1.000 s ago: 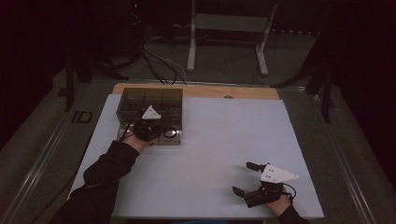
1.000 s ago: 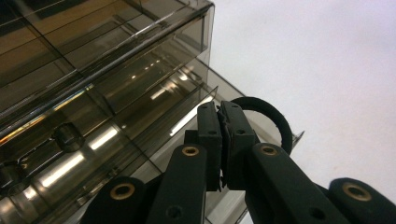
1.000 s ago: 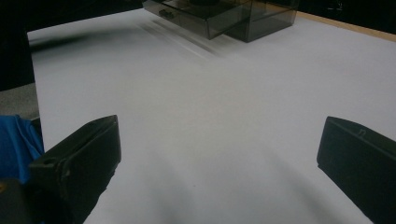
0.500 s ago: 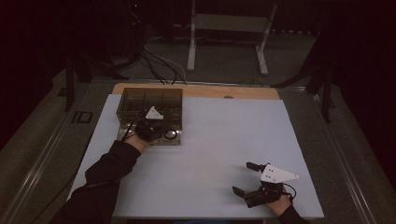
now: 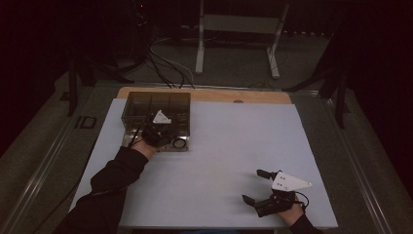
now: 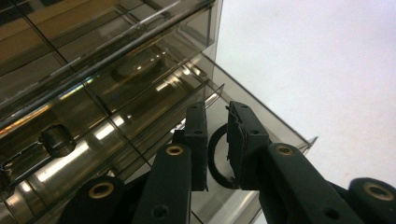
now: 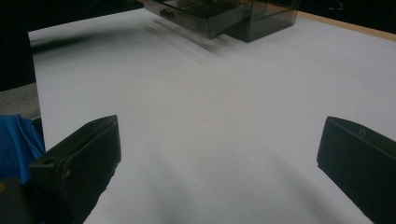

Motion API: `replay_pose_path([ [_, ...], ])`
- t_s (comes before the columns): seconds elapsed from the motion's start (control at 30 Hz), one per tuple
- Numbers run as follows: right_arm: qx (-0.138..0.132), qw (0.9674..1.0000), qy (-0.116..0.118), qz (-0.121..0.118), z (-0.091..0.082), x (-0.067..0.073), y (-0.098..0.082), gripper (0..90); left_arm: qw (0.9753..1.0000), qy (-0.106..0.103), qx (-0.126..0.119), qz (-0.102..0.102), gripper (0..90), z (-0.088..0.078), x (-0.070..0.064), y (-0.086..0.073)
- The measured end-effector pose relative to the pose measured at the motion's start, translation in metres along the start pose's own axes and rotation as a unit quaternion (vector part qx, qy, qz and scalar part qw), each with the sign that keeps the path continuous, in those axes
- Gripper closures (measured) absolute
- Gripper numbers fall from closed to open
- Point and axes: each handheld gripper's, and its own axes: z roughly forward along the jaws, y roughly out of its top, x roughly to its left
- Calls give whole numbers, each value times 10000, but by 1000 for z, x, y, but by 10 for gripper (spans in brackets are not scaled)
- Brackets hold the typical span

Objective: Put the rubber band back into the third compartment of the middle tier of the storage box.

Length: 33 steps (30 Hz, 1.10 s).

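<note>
We see the left gripper, jaws just parting, black ring loose between them in the smoky clear plastic drawer beneath. Right gripper, spread wide and empty, rests well apart.

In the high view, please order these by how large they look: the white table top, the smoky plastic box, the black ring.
1. white table top
2. smoky plastic box
3. black ring, by far the smallest, lying in the pulled-out drawer of the box

The differences are clear, so distance from the camera changes nothing.
</note>
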Motion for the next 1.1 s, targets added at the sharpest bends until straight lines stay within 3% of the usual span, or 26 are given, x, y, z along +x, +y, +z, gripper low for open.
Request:
replay_pose_path([
  [0.17, 3, 10000, 2, -5, 0, 0, 0, 0, 9999, -15, -111, -44, 676, -8, -2, 2],
  [0.63, 10, 10000, 20, 7, 1, 1, 0, 0, 10000, 43, -55, -22, 475, -22, -6, 0],
  [0.77, 11, 10000, 22, 11, 1, 1, 0, 0, 9999, -90, 47, -60, 358, -22, -6, -1],
  [0.8, 13, 10000, 21, 15, 1, 1, 0, 0, 10000, 1, 73, -15, 358, -23, -7, -2],
  [0.83, 9, 10000, 17, 12, 0, 1, 0, 0, 9999, -2, 100, -12, 295, -23, -8, -2],
  [0.93, 8, 10000, 18, 11, 0, 0, 0, 0, 9999, 49, 119, -45, 214, -25, -10, -3],
  [1.1, 12, 10000, 18, 13, 0, 0, 0, 0, 9999, 54, 143, -61, 129, -30, -11, -4],
])
